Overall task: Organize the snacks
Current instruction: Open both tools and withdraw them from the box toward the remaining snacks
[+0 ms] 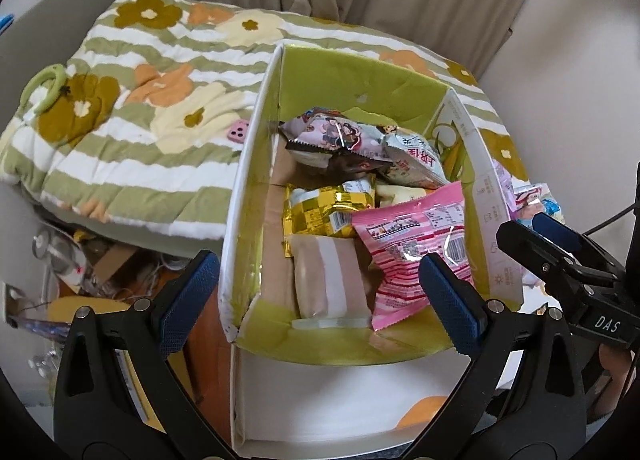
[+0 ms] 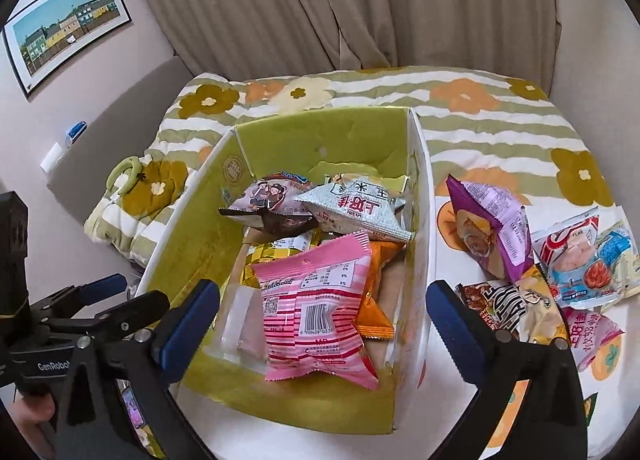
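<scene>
A cardboard box (image 1: 360,76) (image 2: 192,252) with a green lining stands on the bed, and several snack packets lie in it. Uppermost is a pink striped packet (image 1: 412,260) (image 2: 316,312), over a gold packet (image 1: 320,212), an orange one (image 2: 380,284), a silver one (image 2: 356,212) and a pink cartoon one (image 1: 336,132). My right gripper (image 2: 324,318) hangs open above the pink striped packet, pads clear of it. My left gripper (image 1: 322,296) is open too, straddling the box's left wall. More packets lie right of the box: purple (image 2: 488,228), blue-white (image 2: 588,260), striped black (image 2: 504,304).
A green-striped floral quilt (image 1: 132,108) covers the bed behind and left of the box, with a green ring (image 1: 44,84) and a small pink object (image 1: 239,132) on it. Floor clutter (image 1: 80,260) lies below the bed's left edge. Curtains hang behind.
</scene>
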`<state>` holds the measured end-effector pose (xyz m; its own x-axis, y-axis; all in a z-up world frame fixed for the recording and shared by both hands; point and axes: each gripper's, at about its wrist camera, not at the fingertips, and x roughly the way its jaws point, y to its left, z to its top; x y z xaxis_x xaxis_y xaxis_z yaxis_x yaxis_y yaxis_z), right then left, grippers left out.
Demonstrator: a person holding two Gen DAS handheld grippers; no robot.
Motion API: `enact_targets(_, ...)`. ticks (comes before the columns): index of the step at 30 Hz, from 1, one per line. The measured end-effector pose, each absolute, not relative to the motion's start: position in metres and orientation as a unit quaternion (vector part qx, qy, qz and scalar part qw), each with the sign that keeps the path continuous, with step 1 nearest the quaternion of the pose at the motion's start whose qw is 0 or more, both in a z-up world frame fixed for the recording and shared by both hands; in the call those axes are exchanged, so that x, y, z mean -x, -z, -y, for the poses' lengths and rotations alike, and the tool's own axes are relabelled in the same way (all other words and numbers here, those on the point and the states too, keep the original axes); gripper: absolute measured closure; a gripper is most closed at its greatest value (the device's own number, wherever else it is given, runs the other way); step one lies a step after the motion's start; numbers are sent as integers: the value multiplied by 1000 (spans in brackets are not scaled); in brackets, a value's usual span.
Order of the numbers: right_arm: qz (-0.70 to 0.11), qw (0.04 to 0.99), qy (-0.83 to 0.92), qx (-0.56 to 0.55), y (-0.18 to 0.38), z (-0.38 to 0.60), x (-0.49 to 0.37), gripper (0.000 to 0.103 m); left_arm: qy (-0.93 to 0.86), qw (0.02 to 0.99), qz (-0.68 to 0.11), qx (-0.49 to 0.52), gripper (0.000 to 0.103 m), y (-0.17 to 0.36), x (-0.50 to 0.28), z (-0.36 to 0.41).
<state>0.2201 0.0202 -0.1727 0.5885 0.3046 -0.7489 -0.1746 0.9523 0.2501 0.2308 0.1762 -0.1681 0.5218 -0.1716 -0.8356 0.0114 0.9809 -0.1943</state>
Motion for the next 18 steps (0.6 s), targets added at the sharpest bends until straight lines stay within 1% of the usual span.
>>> enact_targets(5,-424,892,-137,-81,162,-20,-212,0,58,879,-468,70,4,151,-223,-172)
enact_targets(18,-365,922,-98,-90,123,4,-164,0,92,905,-413,47,3,110,-191,-147)
